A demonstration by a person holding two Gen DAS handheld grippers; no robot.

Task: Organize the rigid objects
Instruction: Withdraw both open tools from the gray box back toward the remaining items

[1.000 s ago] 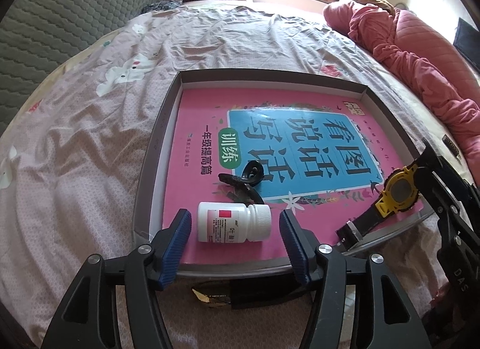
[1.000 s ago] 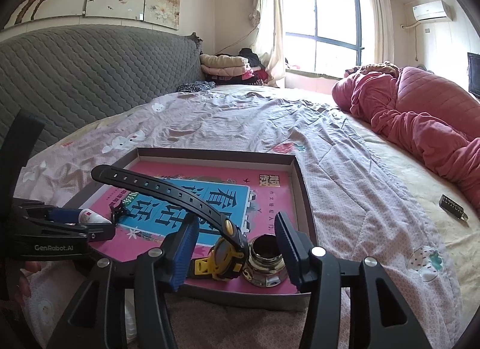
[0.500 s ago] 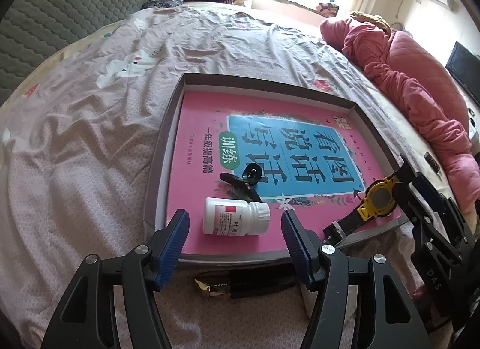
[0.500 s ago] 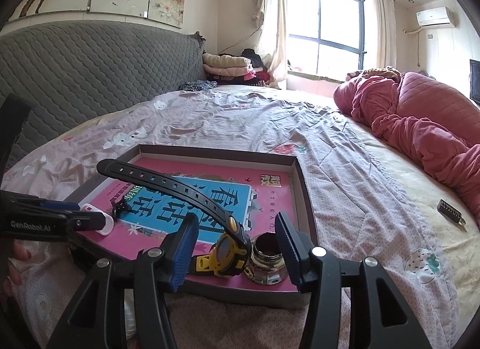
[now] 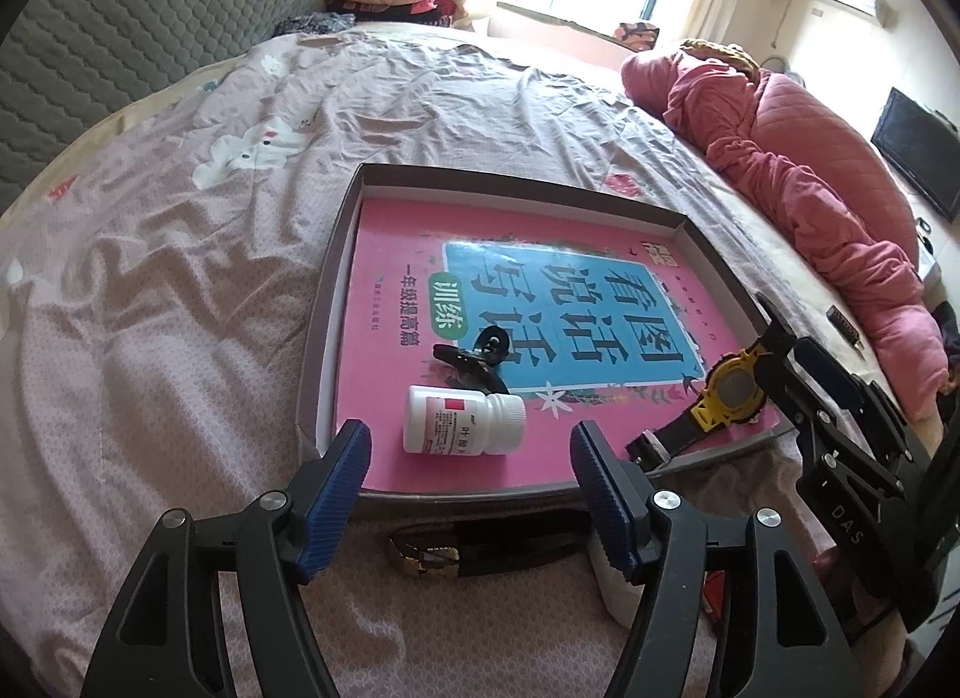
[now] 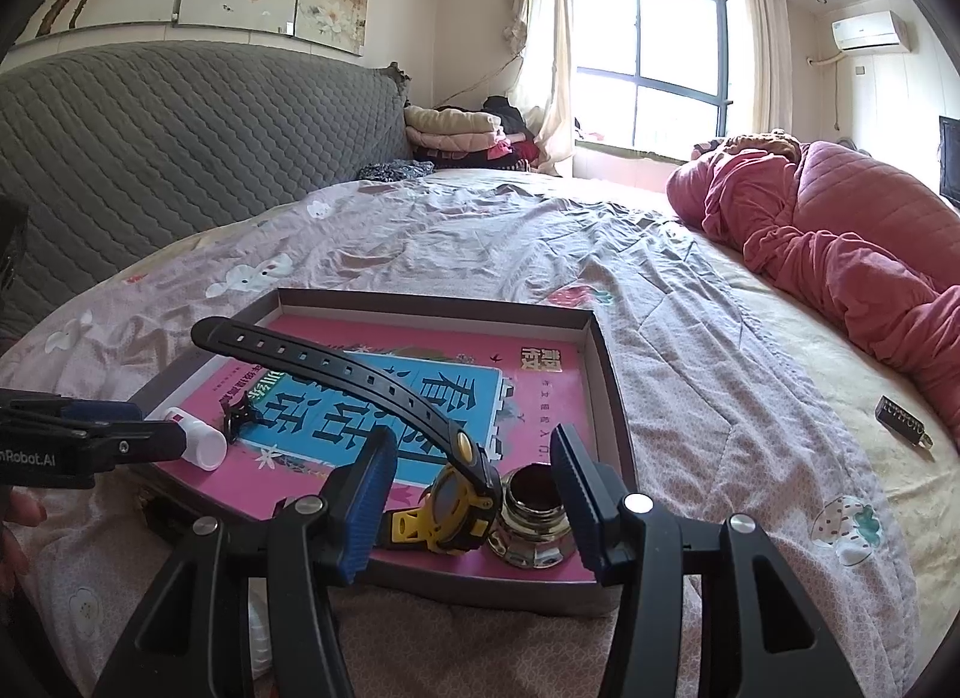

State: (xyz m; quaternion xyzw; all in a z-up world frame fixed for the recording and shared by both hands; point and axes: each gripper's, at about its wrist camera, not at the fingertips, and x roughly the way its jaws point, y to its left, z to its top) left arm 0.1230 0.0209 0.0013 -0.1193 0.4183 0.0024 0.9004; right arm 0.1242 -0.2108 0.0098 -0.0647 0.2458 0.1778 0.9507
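White pill bottle [image 5: 463,421] lies on its side on the pink book [image 5: 390,350], near the front edge of the shallow tray [image 5: 327,272], cap to the right in the left wrist view. Just behind it: a small black clip [image 5: 474,359]. Left gripper [image 5: 471,479] stands w/ blue pads apart on either side of the bottle, not touching it; jaws have just been opening, bottle lies between and slightly beyond them.

Yellow-and-black watch [image 6: 453,509] sits at the tray's front right corner, its black strap [image 6: 324,365] arching up and left over the book. Just right of the watch, touching or nearly so: a small glass jar [image 6: 534,521] w/ dark contents. Right gripper [image 6: 474,503] has its pads either side of the watch and jar together; whether they press on them cannot be told.

Tray rests on a pinkish bedsheet [image 5: 180,290]. In front of the tray, on the sheet: a dark belt w/ gold buckle [image 5: 432,554]. Further out: pink quilt [image 6: 840,254] at right, grey headboard [image 6: 180,140] at left, window [image 6: 654,62] behind.
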